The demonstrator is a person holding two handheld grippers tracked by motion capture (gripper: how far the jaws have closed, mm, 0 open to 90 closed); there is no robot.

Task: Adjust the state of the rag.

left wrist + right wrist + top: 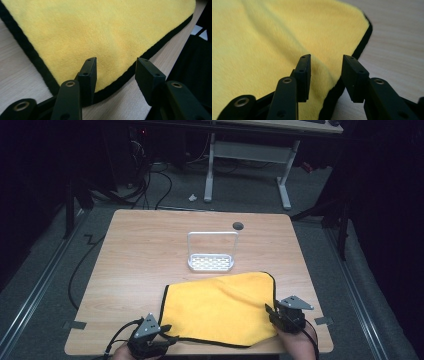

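The yellow cloth (pixel 220 307) lies flat on the desk (pixel 140 265), at its near edge, in front of a small white rack (pixel 211 252). The left tongs (pixel 167 332) stand spread over its near left corner, the black hem between the jaws but not pinched. The right tongs (pixel 272 312) stand spread at its right edge, gripping nothing. Judged step: cloth laid down, grips off. Next move calls for a fresh pinch on the hem at both corners.

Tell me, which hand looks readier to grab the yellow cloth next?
Probably the left. The left gripper has its open jaws astride the yellow cloth's black-edged near corner. The right gripper is also open, straddling the side hem.
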